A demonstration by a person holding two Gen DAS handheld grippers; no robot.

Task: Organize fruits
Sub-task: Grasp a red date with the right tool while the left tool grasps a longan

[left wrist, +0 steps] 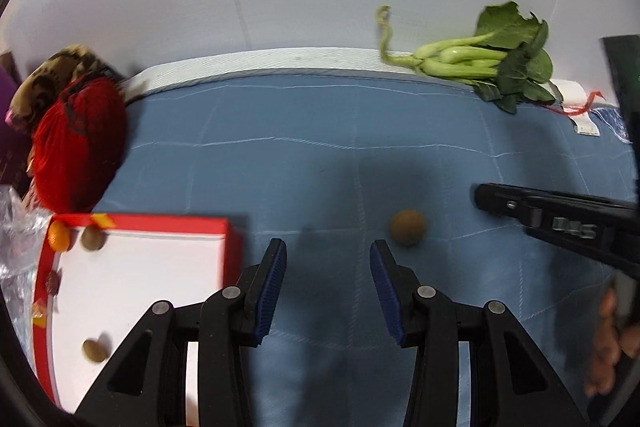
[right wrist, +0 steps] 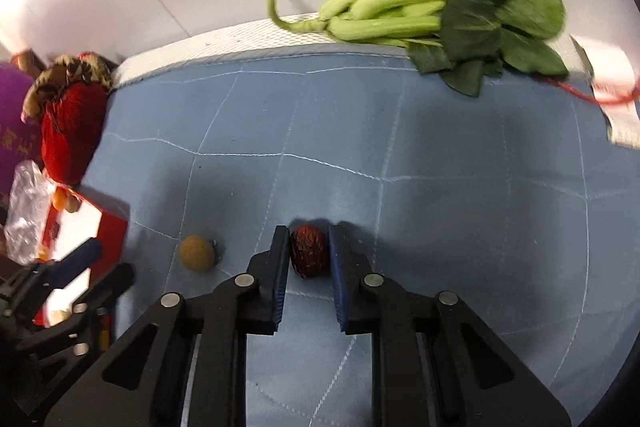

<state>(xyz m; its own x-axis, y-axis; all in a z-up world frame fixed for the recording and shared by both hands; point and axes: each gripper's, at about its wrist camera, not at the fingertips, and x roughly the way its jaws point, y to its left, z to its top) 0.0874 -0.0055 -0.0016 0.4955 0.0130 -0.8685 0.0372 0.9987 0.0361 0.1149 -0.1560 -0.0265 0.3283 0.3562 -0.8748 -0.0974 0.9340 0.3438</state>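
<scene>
Right gripper (right wrist: 309, 251) clamped on red lychee (right wrist: 310, 255) | left gripper (left wrist: 328, 263) jaws apart, empty | longan (left wrist: 408, 227) on blue cloth (left wrist: 320, 155)

Bright, soft shadows, blurred fisheye-warped dark edges.

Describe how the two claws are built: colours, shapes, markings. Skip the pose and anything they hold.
Both the left claw and the right claw are matte black plastic with angular, triangular-cutout linkages and round silver pivot pins. Each finger carries a blue ribbed pad on its inner face. Seen side-on from the left wrist view, the right claw shows a silver screw and raised lettering too blurred to read. No cables or sleeves show.
</scene>
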